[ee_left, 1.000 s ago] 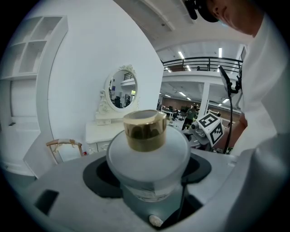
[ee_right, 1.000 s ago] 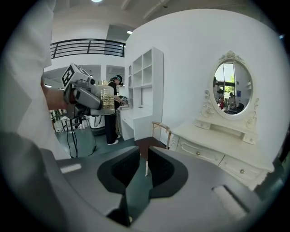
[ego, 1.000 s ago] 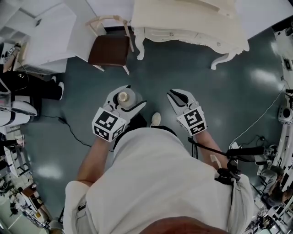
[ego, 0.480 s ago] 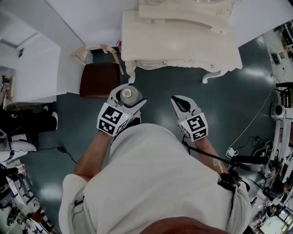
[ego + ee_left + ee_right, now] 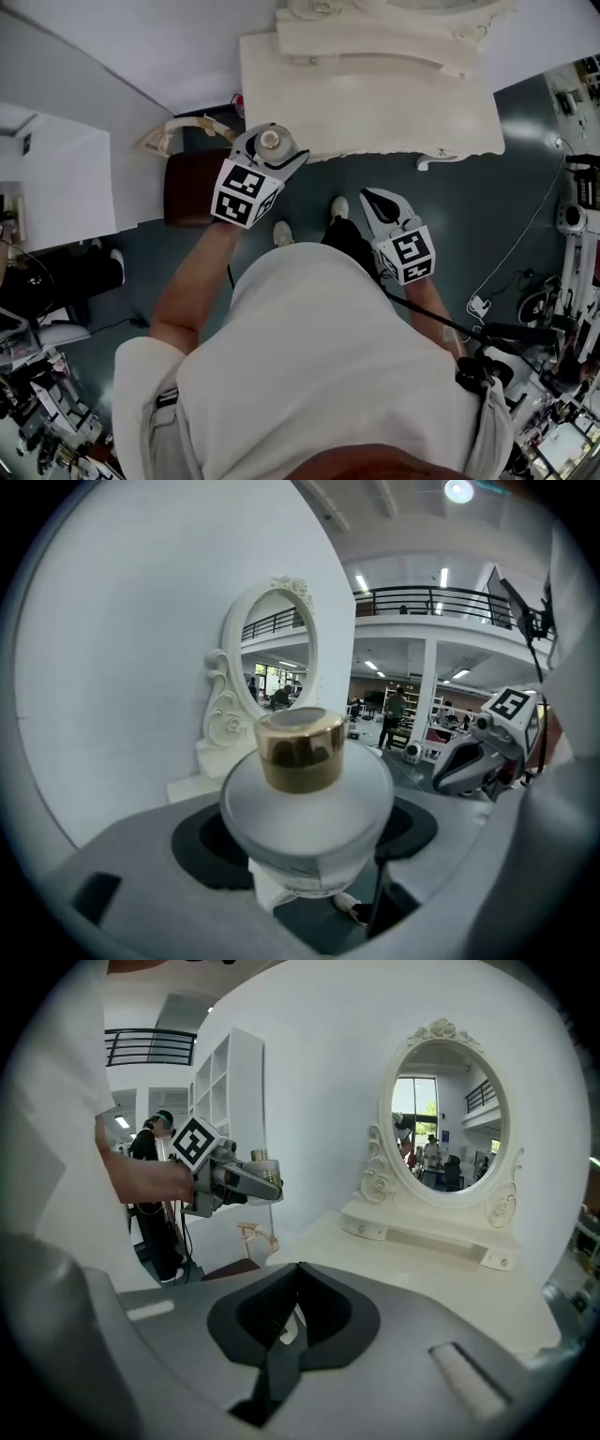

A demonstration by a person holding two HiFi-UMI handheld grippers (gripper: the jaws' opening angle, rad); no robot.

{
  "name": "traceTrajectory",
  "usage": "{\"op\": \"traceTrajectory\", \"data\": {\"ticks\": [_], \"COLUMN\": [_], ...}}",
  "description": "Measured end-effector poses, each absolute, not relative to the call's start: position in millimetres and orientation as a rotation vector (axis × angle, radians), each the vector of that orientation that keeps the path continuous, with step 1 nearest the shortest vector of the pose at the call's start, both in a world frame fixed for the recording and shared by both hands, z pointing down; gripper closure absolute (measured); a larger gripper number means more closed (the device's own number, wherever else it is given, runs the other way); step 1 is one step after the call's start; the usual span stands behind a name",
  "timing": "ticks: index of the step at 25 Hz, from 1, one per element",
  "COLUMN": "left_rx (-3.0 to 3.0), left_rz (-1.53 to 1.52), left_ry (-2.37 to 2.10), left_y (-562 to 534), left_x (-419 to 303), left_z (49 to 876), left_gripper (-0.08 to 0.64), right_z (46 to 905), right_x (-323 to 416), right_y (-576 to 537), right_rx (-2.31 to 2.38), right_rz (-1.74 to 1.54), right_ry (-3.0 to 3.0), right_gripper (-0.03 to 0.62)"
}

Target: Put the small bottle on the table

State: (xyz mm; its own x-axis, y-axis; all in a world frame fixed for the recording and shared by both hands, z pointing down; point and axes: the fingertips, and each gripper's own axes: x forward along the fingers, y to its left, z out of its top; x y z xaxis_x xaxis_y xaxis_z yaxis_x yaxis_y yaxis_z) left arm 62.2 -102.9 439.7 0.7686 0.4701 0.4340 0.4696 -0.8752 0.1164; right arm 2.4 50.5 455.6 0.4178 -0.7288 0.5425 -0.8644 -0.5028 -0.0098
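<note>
The small bottle [image 5: 272, 142] is frosted and round, with a gold cap [image 5: 300, 747]. It stands upright between the jaws of my left gripper [image 5: 269, 157], which is shut on its body [image 5: 305, 808]. The bottle hangs in the air at the front left corner of the cream dressing table [image 5: 375, 103], above floor level. My right gripper [image 5: 375, 199] is lower and to the right, in front of the table, shut with nothing in it [image 5: 295, 1307]. The right gripper view also shows the left gripper [image 5: 234, 1177] carrying the bottle.
An oval mirror [image 5: 448, 1115] in a carved frame stands at the back of the table top. A wooden chair with a brown seat [image 5: 192, 183] sits just left of the table, under my left gripper. White walls and a shelf unit [image 5: 230, 1129] lie to the left. Cables [image 5: 525, 244] run over the floor at the right.
The person has walked up to the dressing table. The left gripper has carried the bottle forward and up to the table's front left corner. The right gripper has come along, still shut.
</note>
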Motion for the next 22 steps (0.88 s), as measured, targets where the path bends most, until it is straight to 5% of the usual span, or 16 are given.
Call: {"op": "traceTrajectory", "data": {"ticks": [12,22], "left_rx": [2.998,3.004], "left_rz": [0.823,0.945], "left_ry": [0.322,0.049], "left_y": [-117,-166], "left_x": [325,430], "left_z": [478,541], "left_gripper": [0.216,0.216], "right_z": [462,492], "right_x": [227,315], "right_y": [82,100], "right_rx": [2.276,2.186], "right_rz": [0.734,0.841], "right_ry": [-1.613,-1.670], "right_gripper": [0.591,0.591]}}
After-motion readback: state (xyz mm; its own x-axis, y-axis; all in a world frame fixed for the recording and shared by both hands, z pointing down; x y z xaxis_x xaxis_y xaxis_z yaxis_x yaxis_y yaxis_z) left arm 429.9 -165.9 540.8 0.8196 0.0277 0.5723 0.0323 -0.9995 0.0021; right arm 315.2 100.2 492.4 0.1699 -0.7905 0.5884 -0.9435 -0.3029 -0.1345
